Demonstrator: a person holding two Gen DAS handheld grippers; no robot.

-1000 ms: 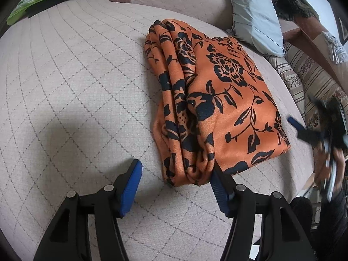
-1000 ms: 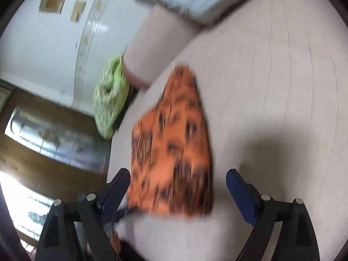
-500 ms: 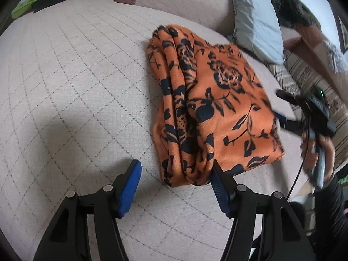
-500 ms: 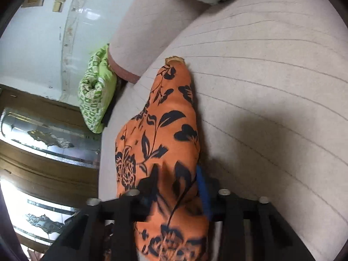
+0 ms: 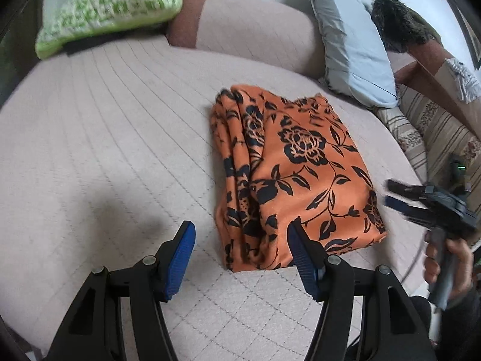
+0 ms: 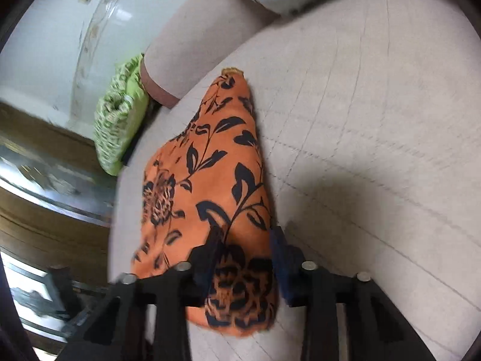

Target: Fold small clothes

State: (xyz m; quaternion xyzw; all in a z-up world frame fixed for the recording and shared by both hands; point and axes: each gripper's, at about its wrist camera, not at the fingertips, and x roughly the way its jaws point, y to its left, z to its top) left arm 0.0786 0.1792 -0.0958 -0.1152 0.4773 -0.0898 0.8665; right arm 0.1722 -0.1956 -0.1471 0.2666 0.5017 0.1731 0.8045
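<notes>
Two claws at a folded orange cloth on a sofa

The right claw (image 6: 245, 258) has just squeezed in and now pinches the near edge of the folded orange flowery cloth (image 5: 294, 174). The left claw (image 5: 240, 255) is wide and holds nothing, its right blue pad (image 5: 303, 258) over the cloth's corner. The cloth lies on the beige quilted sofa seat (image 5: 105, 150), near a grey pillow (image 5: 351, 57) and a green cushion (image 5: 114, 3).

Beige quilted sofa seat (image 5: 105, 150), folded orange floral cloth (image 5: 300, 162) on it

We see black tool (image 5: 240, 258) frames, blue ribbed pads (image 5: 177, 261), silver screws, and a dark sleeve (image 5: 463, 310).
</notes>
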